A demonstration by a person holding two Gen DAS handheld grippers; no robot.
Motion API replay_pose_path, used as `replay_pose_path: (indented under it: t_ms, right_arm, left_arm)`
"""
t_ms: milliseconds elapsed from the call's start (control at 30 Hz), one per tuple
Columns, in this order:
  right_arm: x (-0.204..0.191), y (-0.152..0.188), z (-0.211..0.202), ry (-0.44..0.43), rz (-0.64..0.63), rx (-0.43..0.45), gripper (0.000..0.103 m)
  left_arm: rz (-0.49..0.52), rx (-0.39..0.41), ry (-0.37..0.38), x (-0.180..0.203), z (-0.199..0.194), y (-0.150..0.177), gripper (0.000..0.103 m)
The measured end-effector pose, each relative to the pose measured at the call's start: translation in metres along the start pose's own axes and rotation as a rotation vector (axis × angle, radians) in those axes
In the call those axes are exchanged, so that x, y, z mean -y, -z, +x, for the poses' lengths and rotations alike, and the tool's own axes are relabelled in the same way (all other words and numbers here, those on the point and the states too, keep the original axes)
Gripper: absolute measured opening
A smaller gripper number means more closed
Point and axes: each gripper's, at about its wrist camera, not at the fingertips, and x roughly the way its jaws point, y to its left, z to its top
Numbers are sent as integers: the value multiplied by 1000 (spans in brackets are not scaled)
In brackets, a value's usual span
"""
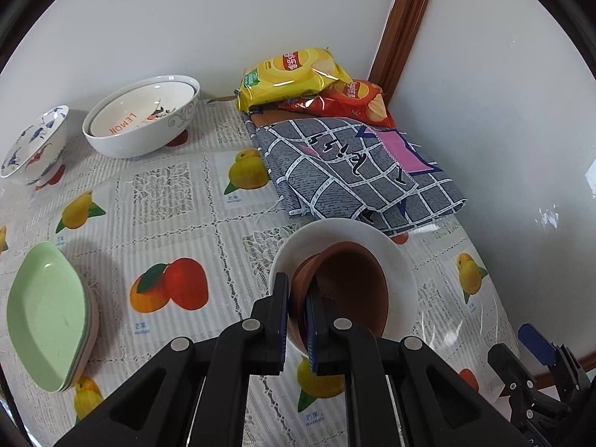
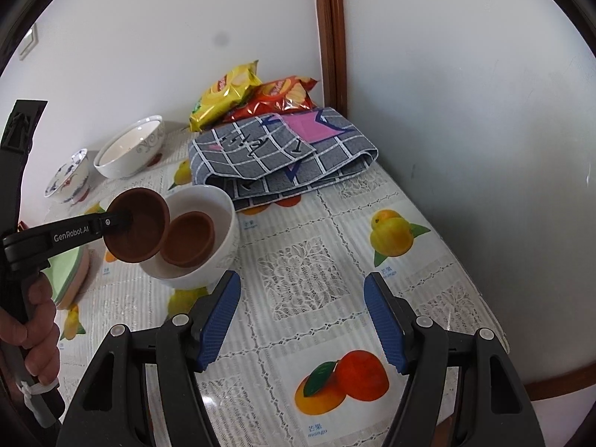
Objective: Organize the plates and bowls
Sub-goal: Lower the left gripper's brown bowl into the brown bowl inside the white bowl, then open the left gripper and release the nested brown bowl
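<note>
The table [image 2: 428, 260], covered by a lace-patterned plastic cloth printed with fruit, is seen to carry everything, with a folded grey checked cloth [image 2: 283, 152] at the back. A deep white ceramic bowl [image 2: 227, 231] stands near the middle, and a small brown clay bowl [image 2: 190, 240] lies tilted inside it. A second brown clay bowl [image 2: 143, 231] is pinched by its rim in the left gripper [image 1: 296, 320], whose jaws are pressed together on the wall, and is held at a slant over the white bowl's near edge.

A slip is judged the main risk: only a thin rim is clamped, so the clay piece could pivot and drop. If it is released while slanted, it may knock against the nested one (both look brittle) and chip, or wedge crookedly instead of stacking.

The right gripper [image 2: 301, 320] is held spread and empty above bare tablecloth, so no support would be offered should the white bowl be tipped by pressure on its edge.
</note>
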Motion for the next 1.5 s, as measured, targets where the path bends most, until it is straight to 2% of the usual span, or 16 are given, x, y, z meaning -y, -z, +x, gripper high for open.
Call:
replay_pose_path:
  t_ms: [367, 967, 1267, 1500]
  right_arm:
    - [3, 2, 22, 5, 0, -42, 68]
    - [0, 5, 30, 25, -12, -69, 68]
    - [0, 6, 30, 28, -7, -73, 68]
    - [-6, 0, 32, -7, -14, -67, 68]
  left_arm:
    - [-29, -38, 35, 2, 30, -2, 9]
    - [-77, -69, 95, -1, 49, -2, 9]
    - [-73, -83, 122, 0, 46, -1, 13]
    - [-29, -45, 112, 4, 23, -6, 15]
